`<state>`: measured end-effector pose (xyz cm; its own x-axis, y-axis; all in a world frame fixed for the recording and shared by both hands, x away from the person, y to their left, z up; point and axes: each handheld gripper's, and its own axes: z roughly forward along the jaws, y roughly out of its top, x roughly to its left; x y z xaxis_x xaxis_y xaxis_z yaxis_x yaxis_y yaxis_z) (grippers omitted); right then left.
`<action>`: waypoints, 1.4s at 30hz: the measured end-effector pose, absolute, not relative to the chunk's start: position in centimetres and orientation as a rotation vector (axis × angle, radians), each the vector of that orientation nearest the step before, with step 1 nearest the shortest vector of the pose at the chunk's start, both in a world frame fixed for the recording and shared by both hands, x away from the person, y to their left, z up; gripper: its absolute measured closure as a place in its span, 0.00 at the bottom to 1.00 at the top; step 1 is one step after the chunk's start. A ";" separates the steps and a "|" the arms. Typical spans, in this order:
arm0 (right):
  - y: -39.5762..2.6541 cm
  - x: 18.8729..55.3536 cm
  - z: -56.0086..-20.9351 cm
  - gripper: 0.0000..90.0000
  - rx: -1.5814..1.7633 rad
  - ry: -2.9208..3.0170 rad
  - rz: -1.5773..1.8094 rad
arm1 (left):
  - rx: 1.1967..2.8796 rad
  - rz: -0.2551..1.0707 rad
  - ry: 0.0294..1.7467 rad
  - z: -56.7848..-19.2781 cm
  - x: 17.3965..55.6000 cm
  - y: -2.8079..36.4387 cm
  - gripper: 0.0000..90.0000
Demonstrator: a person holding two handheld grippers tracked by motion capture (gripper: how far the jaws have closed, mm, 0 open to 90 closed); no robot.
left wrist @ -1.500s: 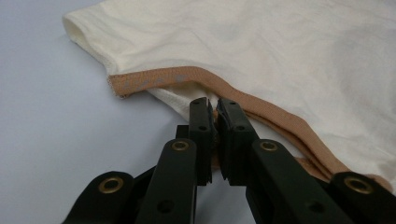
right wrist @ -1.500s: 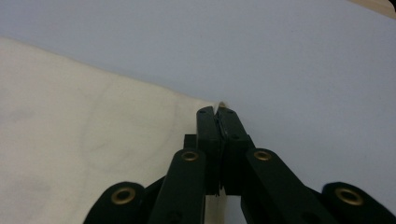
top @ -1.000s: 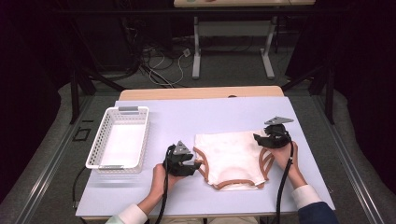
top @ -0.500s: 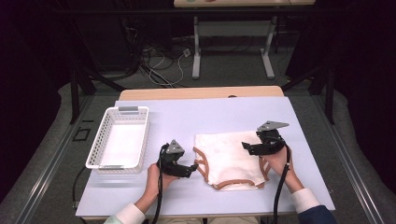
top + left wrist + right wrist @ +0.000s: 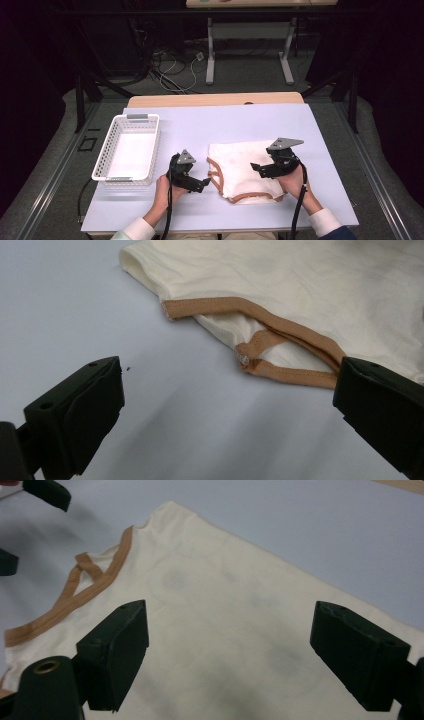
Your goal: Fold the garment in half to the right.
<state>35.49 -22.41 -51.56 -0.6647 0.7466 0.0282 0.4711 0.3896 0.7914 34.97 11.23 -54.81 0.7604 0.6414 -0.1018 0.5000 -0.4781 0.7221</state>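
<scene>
on the left of the tabletop [image 5: 230,117], a white basket [image 5: 127,150] with nothing in it, at about 9 o'clock from the cloth.

next, the left tool [image 5: 202,182], low over the tabletop, just beside the cloth's left edge. jaws wide apart, just been opening, nothing between them but bare tabletop. released, not pinching the cloth. one jaw close to the brown trim [image 5: 280,335] in the left gripper view.

then the cream cloth [image 5: 240,167], a small folded piece of clothing, lying flat near the front middle of the tabletop, a bit to the right. brown trim along the left side and the bottom, with a little loop sticking out at 9 o'clock.

last, the right tool [image 5: 257,169], over the right part of the cloth, pointing toward 9 o'clock. jaws apart too, just been opening, cloth under them but not squeezed. let go.

looks soft, light and floppy. will bend and droop when lifted, may slide on the smooth tabletop. not breakable. best to pinch at the brown trim or a corner, where the edge is thicker, one tool on each side so the fold stays neat.
</scene>
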 end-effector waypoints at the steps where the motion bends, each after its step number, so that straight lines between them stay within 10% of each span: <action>1: -22.2 35.3 -51.5 0.17 1.045 2.332 1.160 | 2.174 0.238 0.856 -54.8 34.9 11.2 0.00; 42: -13.5 28.7 -54.2 0.57 0.680 2.694 1.066 | 2.155 0.256 0.900 -55.4 35.3 11.8 0.00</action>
